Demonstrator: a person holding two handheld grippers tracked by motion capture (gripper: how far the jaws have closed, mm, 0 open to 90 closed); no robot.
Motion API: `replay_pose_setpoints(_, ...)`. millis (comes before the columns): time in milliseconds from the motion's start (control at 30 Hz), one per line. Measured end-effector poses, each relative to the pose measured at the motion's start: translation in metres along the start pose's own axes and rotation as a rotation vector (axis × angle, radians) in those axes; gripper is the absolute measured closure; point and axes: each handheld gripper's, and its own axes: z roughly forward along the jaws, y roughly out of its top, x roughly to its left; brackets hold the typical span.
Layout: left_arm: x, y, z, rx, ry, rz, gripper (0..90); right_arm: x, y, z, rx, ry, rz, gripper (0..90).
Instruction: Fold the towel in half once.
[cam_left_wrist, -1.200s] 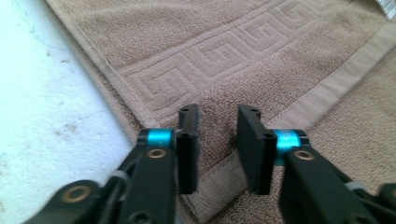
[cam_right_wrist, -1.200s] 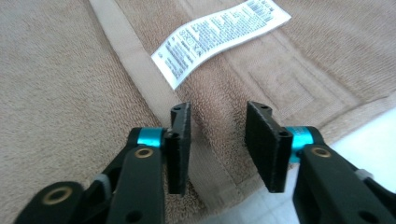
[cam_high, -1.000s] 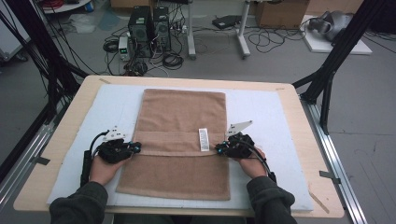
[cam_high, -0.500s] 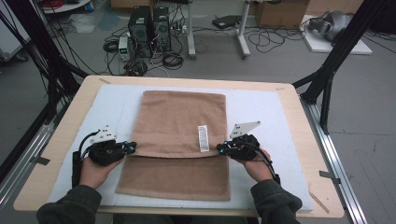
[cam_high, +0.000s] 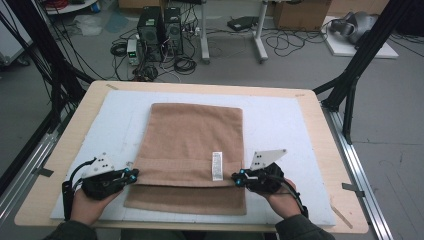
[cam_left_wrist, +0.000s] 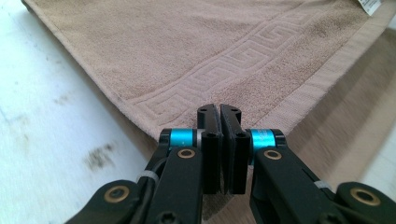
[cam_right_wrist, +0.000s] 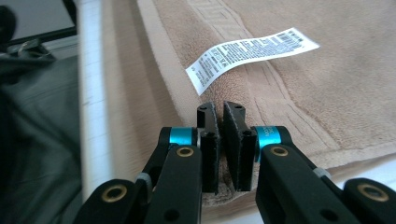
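Note:
A brown towel lies on the white mat, its upper layer folded toward me over the lower one. My left gripper is shut on that layer's near left corner, my right gripper on its near right corner. In the left gripper view the closed jaws pinch the corner of the patterned towel. In the right gripper view the gripper has towel cloth pressed between its pads, and the white care label lies just beyond. From above, the label sits near the right gripper.
The mat covers a wooden table with a narrow bare rim. Black frame posts stand at the table's right and left. Computer towers and cables are on the floor behind. My dark clothing lies beside the near edge.
Both grippers have moved toward the table's near edge, still shut, drawing the towel's upper edge along. Less of the lower layer shows in front of them.

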Motion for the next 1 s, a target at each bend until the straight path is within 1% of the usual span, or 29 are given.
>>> replay_pose_setpoints(133, -0.014, -0.008, -0.012, 0.009, -0.012, 0.02, 86.9, 0.015, -0.006, -0.004, 0.003, 0.026, -0.006, 84.8)
replay_pose_setpoints(233, -0.021, -0.012, -0.018, 0.012, -0.02, 0.027, 86.9, 0.022, -0.01, -0.007, 0.008, 0.047, -0.007, 84.9)
replay_pose_setpoints(300, -0.022, -0.015, -0.017, 0.022, -0.022, 0.031, 86.9, 0.025, -0.012, -0.006, 0.021, 0.057, -0.016, 84.9)
replay_pose_setpoints(333, -0.022, -0.016, -0.014, 0.035, -0.022, 0.038, 86.8, 0.026, -0.014, -0.004, 0.029, 0.06, -0.013, 84.7)
replay_pose_setpoints(400, -0.02, -0.021, -0.008, 0.06, -0.031, 0.032, 86.0, 0.025, -0.02, 0.002, 0.047, 0.082, -0.002, 82.5)
replay_pose_setpoints(433, -0.019, -0.023, -0.006, 0.069, -0.033, 0.03, 84.7, 0.024, -0.022, 0.006, 0.063, 0.101, 0.008, 82.1)
replay_pose_setpoints(467, -0.018, -0.024, -0.005, 0.077, -0.039, 0.032, 81.2, 0.023, -0.024, 0.008, 0.079, 0.107, 0.006, 81.0)
replay_pose_setpoints(500, -0.018, -0.026, -0.003, 0.078, -0.036, 0.028, 75.9, 0.023, -0.026, 0.009, 0.076, 0.102, 0.008, 78.4)
replay_pose_setpoints(533, -0.017, -0.027, -0.002, 0.076, -0.032, 0.02, 70.3, 0.022, -0.027, 0.008, 0.06, 0.102, 0.014, 77.5)
replay_pose_setpoints(567, -0.016, -0.028, -0.002, 0.08, -0.032, 0.02, 67.7, 0.02, -0.027, 0.007, 0.054, 0.094, 0.014, 76.7)
replay_pose_setpoints(600, -0.014, -0.028, -0.001, 0.084, -0.032, 0.017, 65.6, 0.019, -0.028, 0.007, 0.061, 0.084, 0.014, 76.4)
replay_pose_setpoints(633, -0.014, -0.029, 0.0, 0.087, -0.031, 0.015, 64.5, 0.017, -0.029, 0.008, 0.068, 0.083, 0.019, 76.2)
replay_pose_setpoints(700, -0.012, -0.03, 0.003, 0.102, -0.034, 0.021, 65.2, 0.015, -0.033, 0.01, 0.079, 0.091, 0.029, 76.0)
replay_pose_setpoints(733, -0.012, -0.031, 0.004, 0.113, -0.042, 0.026, 67.0, 0.015, -0.035, 0.012, 0.089, 0.097, 0.033, 76.2)
replay_pose_setpoints(767, -0.012, -0.032, 0.006, 0.117, -0.044, 0.032, 70.7, 0.016, -0.037, 0.015, 0.101, 0.107, 0.036, 76.8)
replay_pose_setpoints(800, -0.012, -0.033, 0.006, 0.111, -0.043, 0.034, 72.0, 0.016, -0.039, 0.017, 0.113, 0.109, 0.032, 77.5)
replay_pose_setpoints(833, -0.011, -0.034, 0.007, 0.104, -0.043, 0.027, 72.5, 0.017, -0.041, 0.019, 0.12, 0.111, 0.03, 79.1)
replay_pose_setpoints(867, -0.01, -0.034, 0.007, 0.102, -0.047, 0.02, 73.2, 0.017, -0.042, 0.019, 0.108, 0.116, 0.027, 82.3)
replay_pose_setpoints(900, -0.009, -0.034, 0.006, 0.104, -0.05, 0.018, 73.3, 0.017, -0.042, 0.019, 0.11, 0.12, 0.03, 86.1)
replay_pose_setpoints(933, -0.009, -0.034, 0.006, 0.104, -0.05, 0.018, 73.1, 0.017, -0.042, 0.019, 0.112, 0.125, 0.019, 88.6)
replay_pose_setpoints(967, -0.009, -0.034, 0.006, 0.105, -0.047, 0.024, 73.2, 0.018, -0.041, 0.019, 0.124, 0.135, 0.015, 88.8)
replay_pose_setpoints(1000, -0.01, -0.034, 0.006, 0.104, -0.044, 0.029, 74.0, 0.018, -0.041, 0.019, 0.122, 0.13, 0.003, 88.7)
